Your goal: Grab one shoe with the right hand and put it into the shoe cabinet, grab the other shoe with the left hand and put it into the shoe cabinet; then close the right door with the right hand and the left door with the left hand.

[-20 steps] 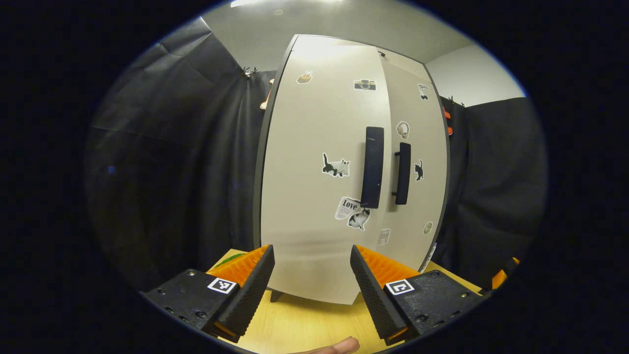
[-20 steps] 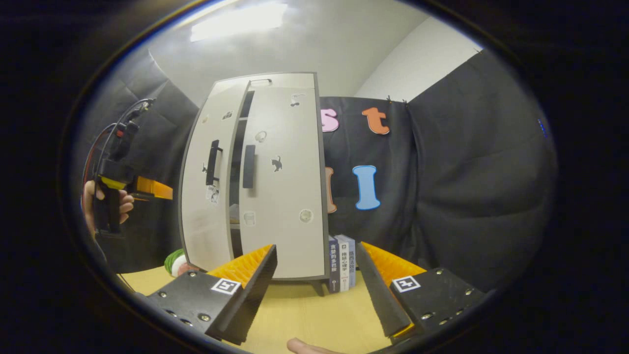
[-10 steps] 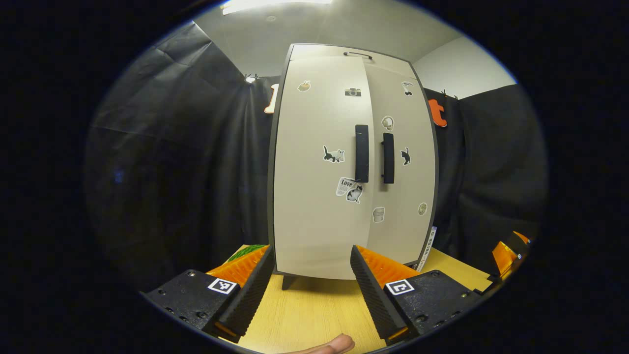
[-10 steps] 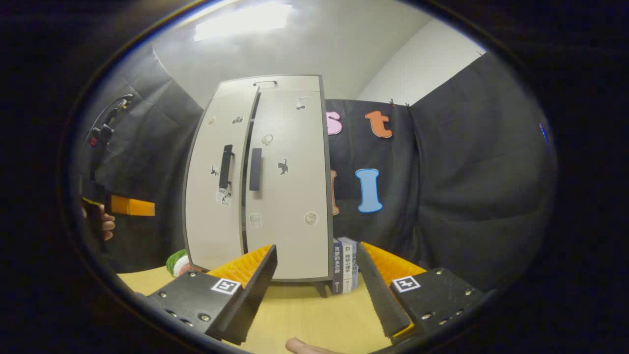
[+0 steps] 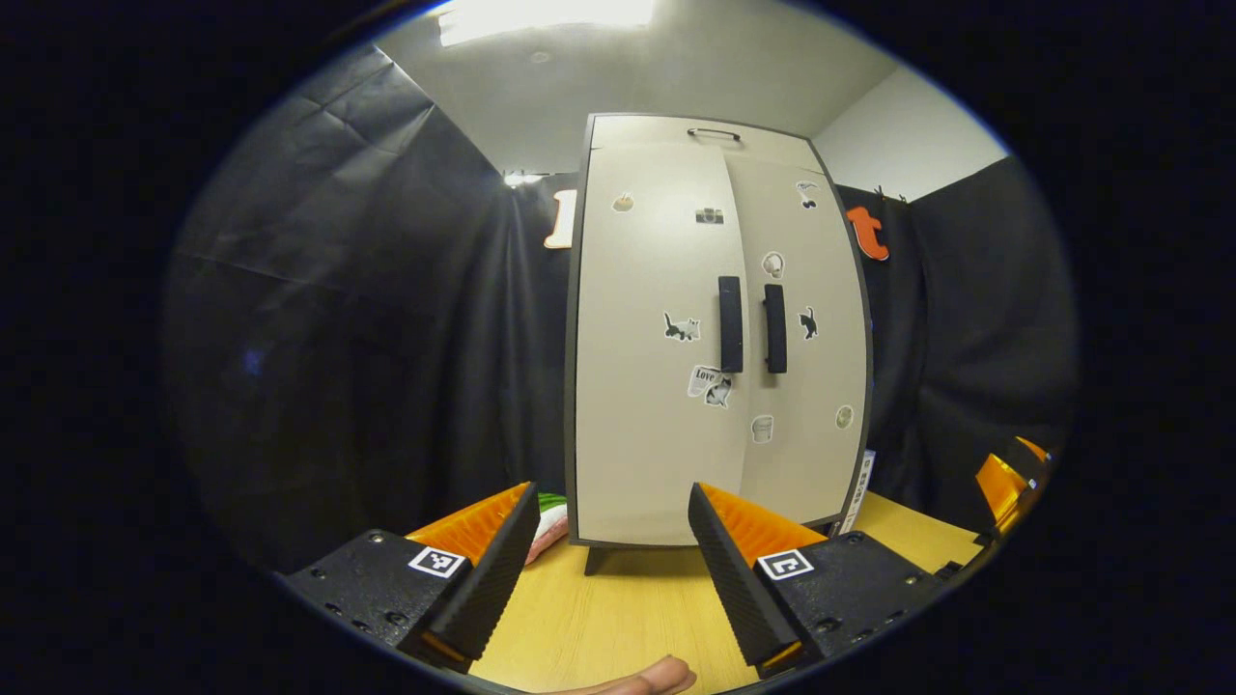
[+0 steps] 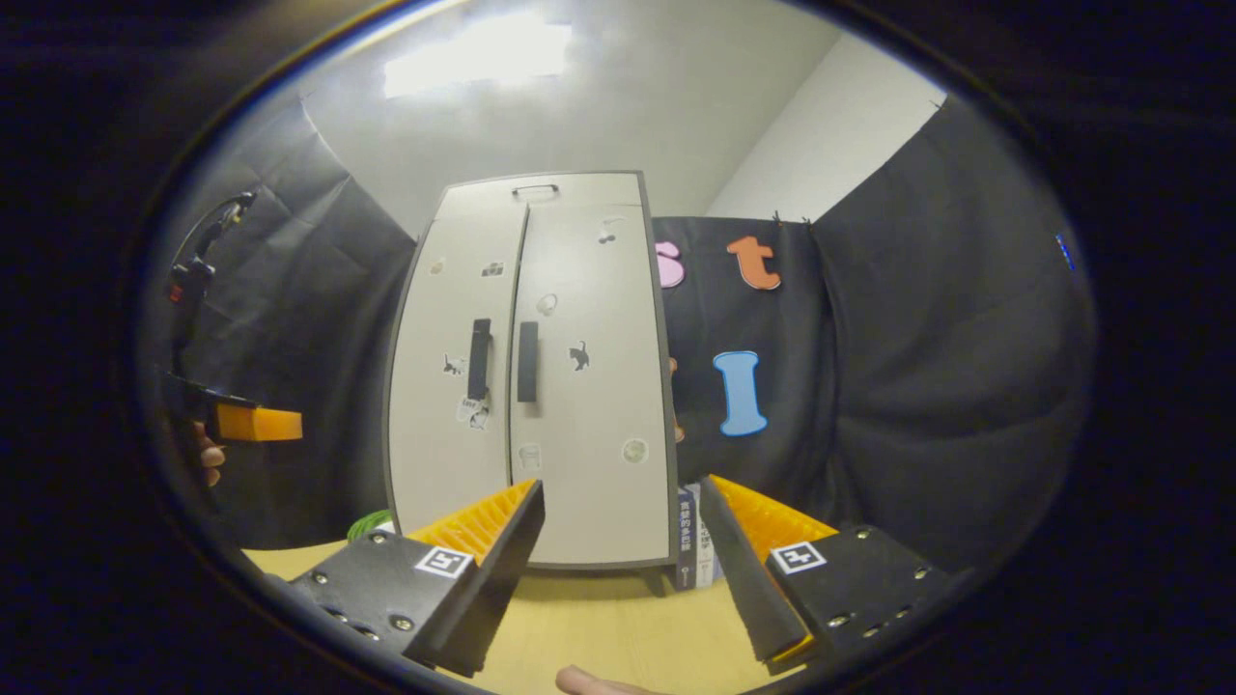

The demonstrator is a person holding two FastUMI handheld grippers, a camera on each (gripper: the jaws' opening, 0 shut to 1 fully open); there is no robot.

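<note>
The pale shoe cabinet (image 5: 715, 338) (image 6: 536, 386) stands on the wooden table with both doors shut flush, its two dark handles (image 5: 750, 325) side by side at the middle seam. No shoe is visible; the doors hide the inside. My left gripper (image 5: 613, 550) is open with nothing between its fingers, back from the cabinet's front. My right gripper (image 6: 623, 560) is open too, also empty, facing the cabinet's right door. In the right gripper view the left gripper (image 6: 256, 423) shows farther off at the left, held by a hand (image 6: 208, 463).
Upright books (image 6: 697, 536) stand against the cabinet's right side. A green and pink object (image 5: 548, 516) lies at the cabinet's left foot. The wooden table (image 5: 628, 618) stretches between me and the cabinet. Black cloth walls surround the booth.
The left door swung fully shut; the dark gap between the doors has gone. Both grippers have drawn back from the cabinet, which now looks smaller.
</note>
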